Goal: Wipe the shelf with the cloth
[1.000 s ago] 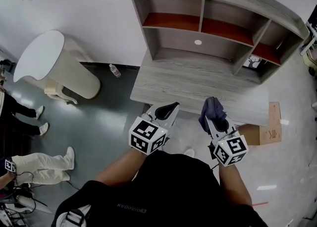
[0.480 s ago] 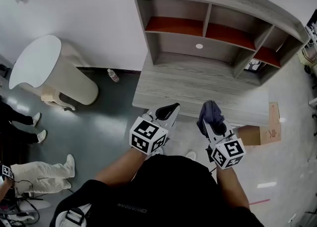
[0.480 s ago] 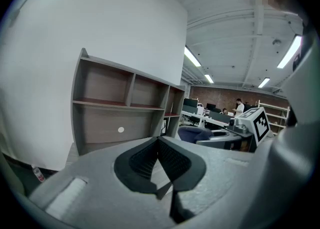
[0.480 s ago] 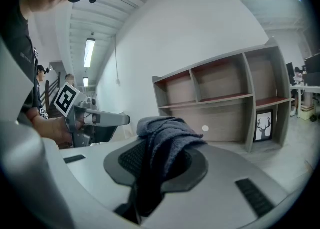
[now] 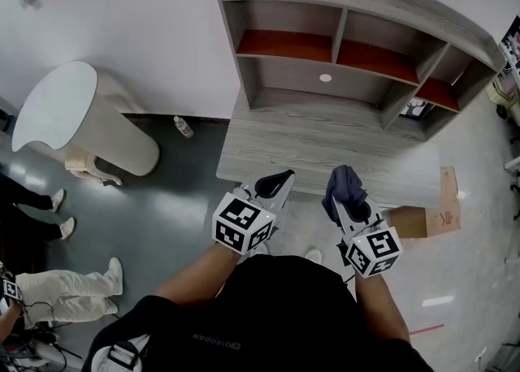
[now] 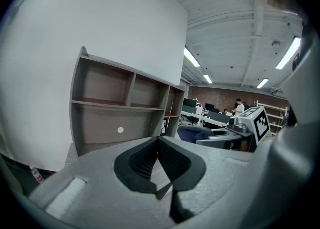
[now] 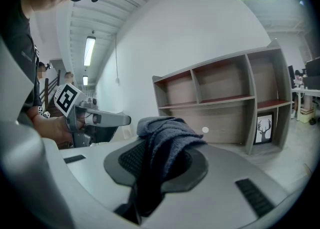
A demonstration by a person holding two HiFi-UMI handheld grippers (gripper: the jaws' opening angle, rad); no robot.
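Note:
A grey wooden shelf unit (image 5: 357,37) with red-brown boards stands on a grey desk (image 5: 325,151) against the white wall; it also shows in the left gripper view (image 6: 125,108) and the right gripper view (image 7: 225,103). My right gripper (image 5: 345,188) is shut on a dark blue cloth (image 5: 344,182), which drapes over its jaws (image 7: 162,143). My left gripper (image 5: 276,179) is shut with nothing in it (image 6: 159,160). Both hover just short of the desk's front edge.
A white rounded pedestal table (image 5: 73,118) stands to the left, with a small bottle (image 5: 184,126) on the floor by the wall. A cardboard box (image 5: 439,208) lies to the right of the desk. People's legs (image 5: 57,281) show at the far left.
The view has shifted slightly. Both grippers hold almost the same place before the desk, the cloth still in the right one.

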